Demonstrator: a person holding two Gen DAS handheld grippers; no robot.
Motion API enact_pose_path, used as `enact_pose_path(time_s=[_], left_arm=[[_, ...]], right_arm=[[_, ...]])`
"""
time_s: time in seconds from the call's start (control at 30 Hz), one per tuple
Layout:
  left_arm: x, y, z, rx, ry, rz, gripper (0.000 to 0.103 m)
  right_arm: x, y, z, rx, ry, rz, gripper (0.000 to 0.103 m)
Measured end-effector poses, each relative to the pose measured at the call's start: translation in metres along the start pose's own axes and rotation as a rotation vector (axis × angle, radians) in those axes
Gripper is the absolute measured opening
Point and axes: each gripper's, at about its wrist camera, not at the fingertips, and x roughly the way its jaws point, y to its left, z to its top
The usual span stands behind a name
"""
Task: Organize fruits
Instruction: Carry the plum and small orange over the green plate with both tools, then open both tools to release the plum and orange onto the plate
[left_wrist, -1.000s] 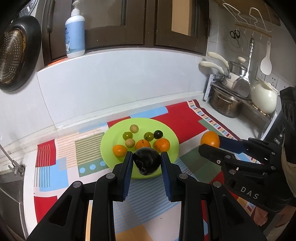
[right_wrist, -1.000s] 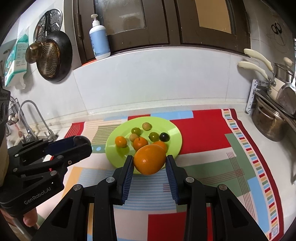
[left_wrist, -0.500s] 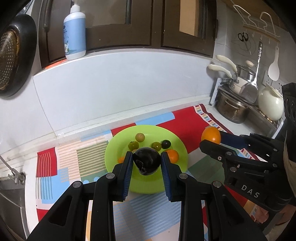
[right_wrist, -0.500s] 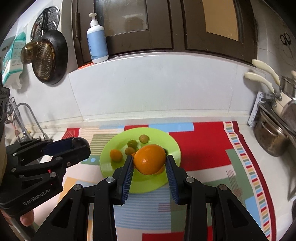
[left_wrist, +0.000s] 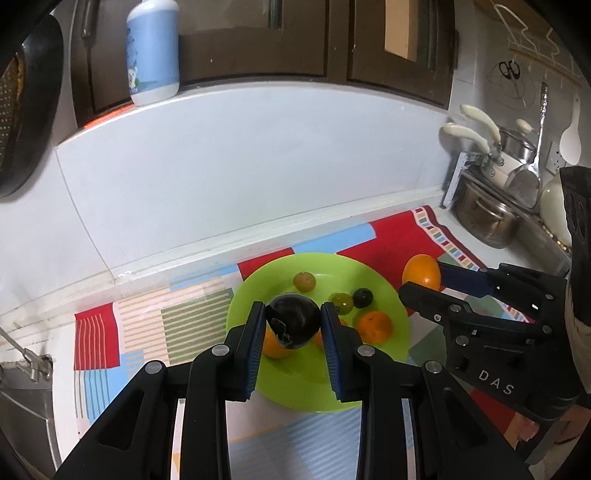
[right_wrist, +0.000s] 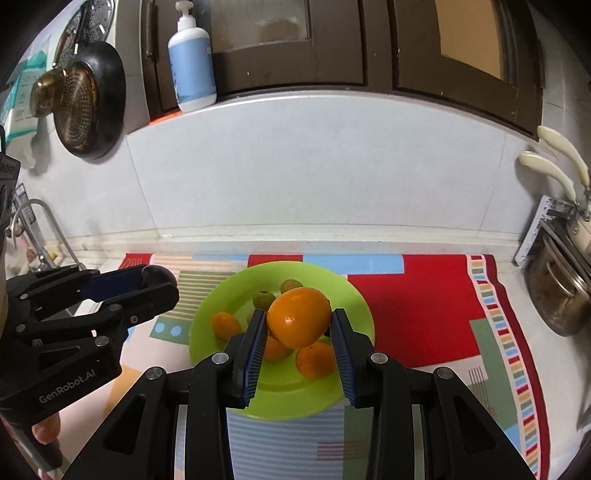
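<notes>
Fruits are in both claws: our left gripper (left_wrist: 293, 325) clamps a dark plum (left_wrist: 293, 320), our right gripper (right_wrist: 298, 324) an orange (right_wrist: 298, 316). We should lower each onto bare green plate (right_wrist: 288, 400) (clear of the fruit lying there) before loosening, lest they roll

We cannot see the fruit on the green plate (right_wrist: 354, 295) that lies behind the large orange (right_wrist: 299, 317); only slivers show. Behind the plate, the pump bottle (left_wrist: 153, 51) loses its top to the frame edge, and its label is too blurred to read.
</notes>
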Motion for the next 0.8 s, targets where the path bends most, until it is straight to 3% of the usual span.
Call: enact_pose_path(time_s=[0.27,0.8], left_arm=[[0.040,0.015,0.005,-0.016,0.074,-0.017,0.030],[0.095,0.018,0.019,0.046,0.120,-0.038,0.030]], right_arm=[[0.032,-0.004,0.010,-0.021,0.052,0.012,0.036],[0.095,-0.015,0.020,-0.038,0.158,0.052,0.036]])
